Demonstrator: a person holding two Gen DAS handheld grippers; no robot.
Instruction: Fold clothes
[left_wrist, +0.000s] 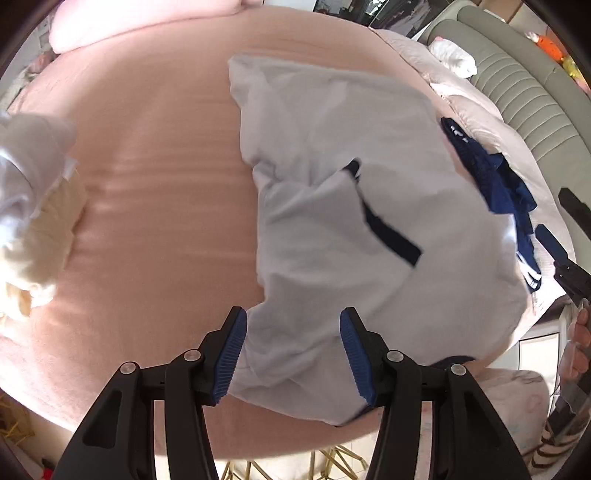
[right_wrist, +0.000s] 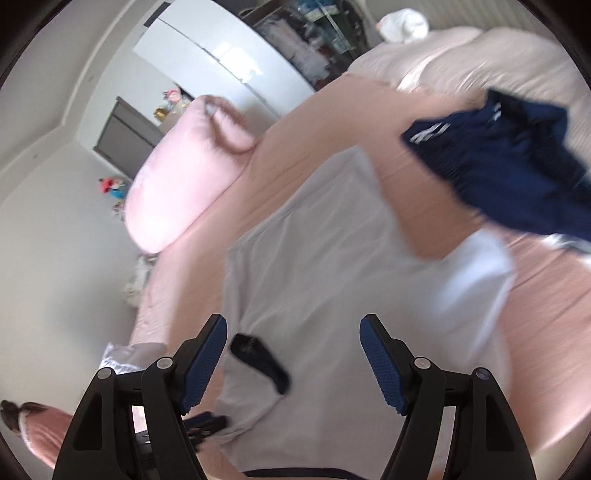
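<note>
white cotton shirt with navy trim (left_wrist: 332, 206) spread flat mid pink bed sheet (left_wrist: 147, 166) | left gripper (left_wrist: 293, 354) over shirt's near hem, jaws apart, cloth between, grip unclear | right gripper (right_wrist: 293, 363) open, empty, above shirt | crumpled navy garment (right_wrist: 509, 170) beyond shirt's far edge | cream-white clothes pile (left_wrist: 33, 206) well left of shirt | bare sheet between

We find no text, label, brand or number that we can read in either view. The navy garment (right_wrist: 517, 173) lying on the bed carries white markings near its edge, but they are blurred and we cannot make out any letters. The white shirt (left_wrist: 351, 221) shows only plain dark trim, with no print or tag that we can read.
</note>
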